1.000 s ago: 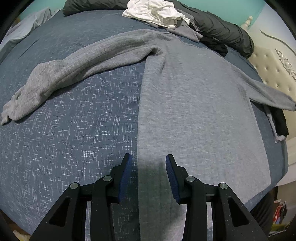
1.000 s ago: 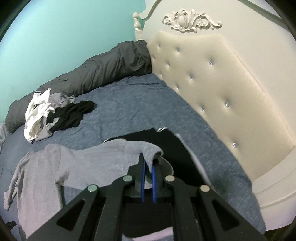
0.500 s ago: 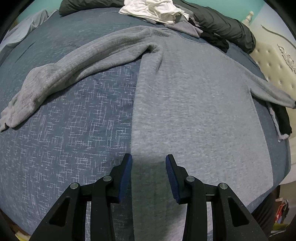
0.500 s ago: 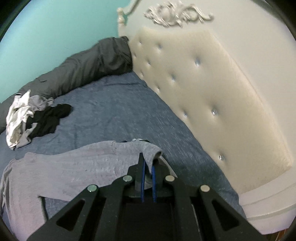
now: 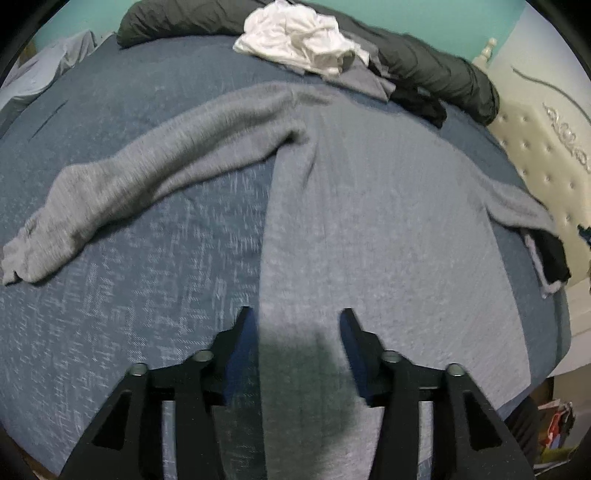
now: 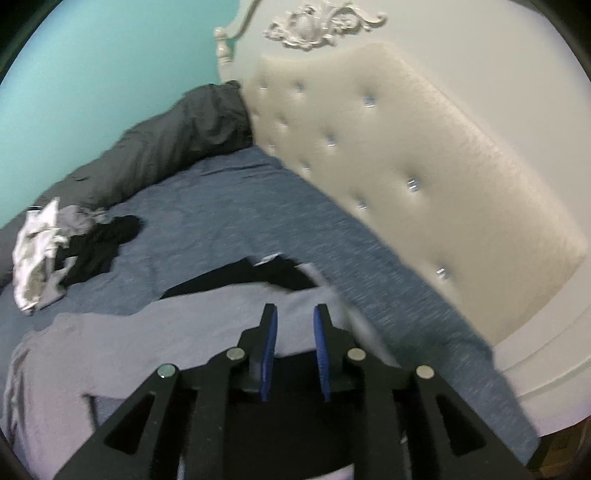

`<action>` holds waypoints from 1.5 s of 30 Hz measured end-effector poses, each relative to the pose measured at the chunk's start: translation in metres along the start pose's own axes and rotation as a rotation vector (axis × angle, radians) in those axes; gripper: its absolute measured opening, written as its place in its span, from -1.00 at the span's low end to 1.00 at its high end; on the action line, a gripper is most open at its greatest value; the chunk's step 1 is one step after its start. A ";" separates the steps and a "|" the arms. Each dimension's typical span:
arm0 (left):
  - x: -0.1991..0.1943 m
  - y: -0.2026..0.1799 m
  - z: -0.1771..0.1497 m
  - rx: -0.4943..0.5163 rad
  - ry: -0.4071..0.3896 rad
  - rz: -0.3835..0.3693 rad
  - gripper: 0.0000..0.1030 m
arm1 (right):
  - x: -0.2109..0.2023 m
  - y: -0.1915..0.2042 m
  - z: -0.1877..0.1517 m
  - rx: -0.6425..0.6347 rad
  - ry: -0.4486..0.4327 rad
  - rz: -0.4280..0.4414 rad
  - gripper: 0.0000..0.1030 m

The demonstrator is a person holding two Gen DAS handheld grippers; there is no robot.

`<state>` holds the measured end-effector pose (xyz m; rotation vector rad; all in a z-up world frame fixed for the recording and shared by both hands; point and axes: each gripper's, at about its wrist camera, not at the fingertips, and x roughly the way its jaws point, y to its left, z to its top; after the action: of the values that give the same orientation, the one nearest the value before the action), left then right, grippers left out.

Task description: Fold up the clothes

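A grey long-sleeved sweater [image 5: 369,229] lies spread flat on the blue bed [image 5: 129,295]. Its left sleeve [image 5: 140,184] stretches out toward the left edge. My left gripper [image 5: 295,317] hovers over the sweater's lower hem, its jaws opening with nothing between them. In the right wrist view the right sleeve [image 6: 207,314] lies over a folded black garment [image 6: 280,273]. My right gripper [image 6: 294,314] is just above the sleeve end, its jaws opening, and the cuff has dropped free of the blue pads [image 6: 269,339].
A heap of white [image 5: 299,33], grey and black clothes lies at the far side of the bed before a dark rolled duvet [image 5: 436,70]. A cream tufted headboard [image 6: 406,155] bounds the bed on the right. A teal wall [image 6: 92,66] stands behind.
The right gripper, shut on the sleeve cuff before, has sunk toward the bed and spread its jaws, letting the cuff go. The left gripper's jaws have widened.
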<state>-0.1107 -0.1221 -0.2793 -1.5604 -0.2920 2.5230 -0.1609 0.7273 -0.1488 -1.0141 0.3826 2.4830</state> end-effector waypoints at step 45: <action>-0.022 0.338 0.039 -0.460 -0.087 0.316 0.50 | -0.015 0.223 -0.177 -0.140 0.201 0.342 0.23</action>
<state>-0.1471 -0.4581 -0.3270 -1.7704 -0.7374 2.9248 -0.1544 0.4573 -0.2411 -1.3602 0.4854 2.7478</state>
